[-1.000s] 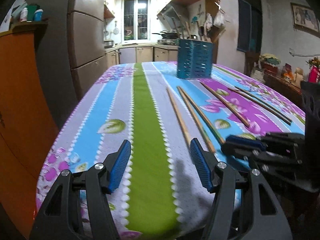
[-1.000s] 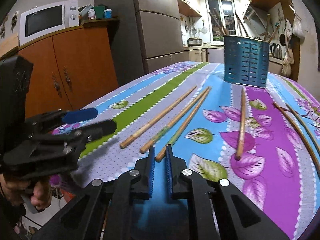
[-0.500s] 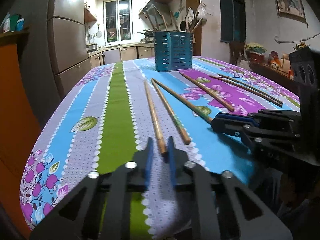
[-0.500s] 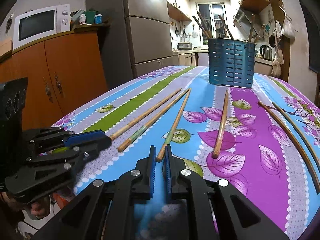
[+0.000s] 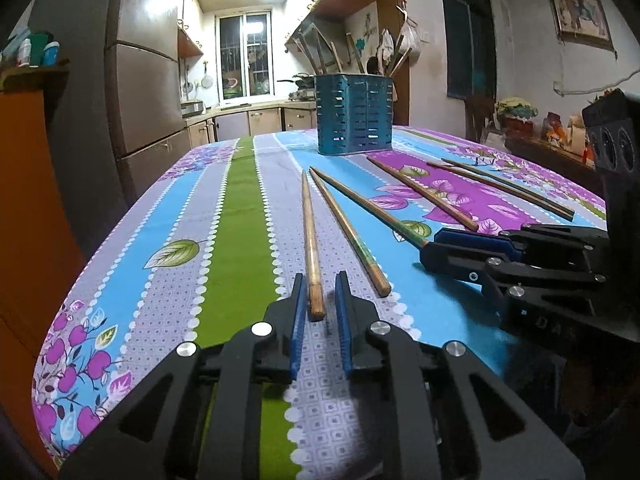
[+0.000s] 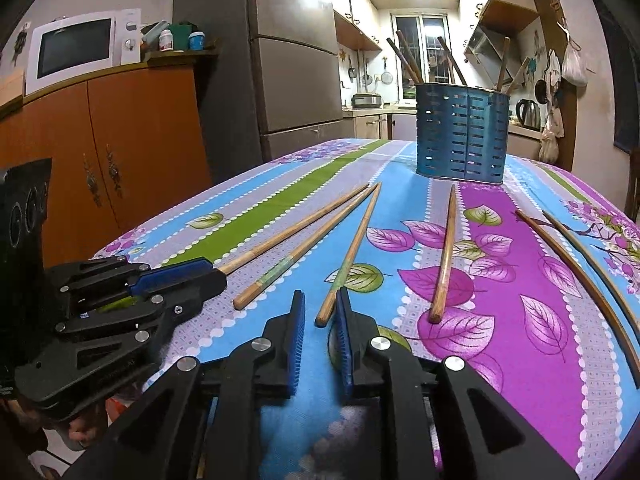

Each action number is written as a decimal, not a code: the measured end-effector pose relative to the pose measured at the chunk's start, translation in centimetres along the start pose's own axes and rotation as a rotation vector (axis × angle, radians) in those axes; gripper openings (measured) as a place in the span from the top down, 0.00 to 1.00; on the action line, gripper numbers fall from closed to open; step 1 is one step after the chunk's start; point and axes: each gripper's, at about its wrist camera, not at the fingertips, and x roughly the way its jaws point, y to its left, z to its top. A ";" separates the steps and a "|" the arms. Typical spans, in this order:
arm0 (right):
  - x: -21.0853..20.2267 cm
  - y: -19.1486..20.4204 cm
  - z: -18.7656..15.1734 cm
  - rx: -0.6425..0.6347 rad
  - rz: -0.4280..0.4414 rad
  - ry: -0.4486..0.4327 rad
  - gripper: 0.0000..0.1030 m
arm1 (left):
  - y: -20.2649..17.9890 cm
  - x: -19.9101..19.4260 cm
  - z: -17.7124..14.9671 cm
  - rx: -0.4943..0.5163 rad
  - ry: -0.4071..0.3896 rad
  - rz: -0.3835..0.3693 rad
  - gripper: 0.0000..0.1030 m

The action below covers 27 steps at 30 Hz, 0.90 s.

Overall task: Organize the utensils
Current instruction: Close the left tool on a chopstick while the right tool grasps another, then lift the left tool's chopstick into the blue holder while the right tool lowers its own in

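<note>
Six chopsticks [image 6: 445, 256] lie loose on the striped floral tablecloth [image 6: 540, 320]; more stand in one blue holder [image 6: 462, 136] at the far end. Left gripper [image 5: 318, 300] and right gripper [image 6: 320, 312] are opening, each with a chopstick end between, unpressed. Kitchen: fridge [image 6: 296, 60], microwave [image 6: 76, 50]

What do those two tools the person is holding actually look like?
Each hand-held gripper is black plastic: the left hand-held gripper and right hand-held gripper have two angular fingers with cut-out gaps, silver round bolts and ribbed blue pads. No cables show.
</note>
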 end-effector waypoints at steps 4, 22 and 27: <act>-0.1 -0.1 -0.2 0.002 -0.012 -0.012 0.90 | -0.2 0.0 -0.1 -0.001 -0.011 0.015 0.89; -7.5 -1.6 4.6 -0.030 -0.032 -0.209 0.93 | -0.5 -4.7 5.3 0.023 -0.177 0.043 0.95; -9.2 -2.5 8.3 -0.078 -0.023 -0.280 0.93 | 0.1 -5.3 9.2 0.036 -0.261 0.057 0.95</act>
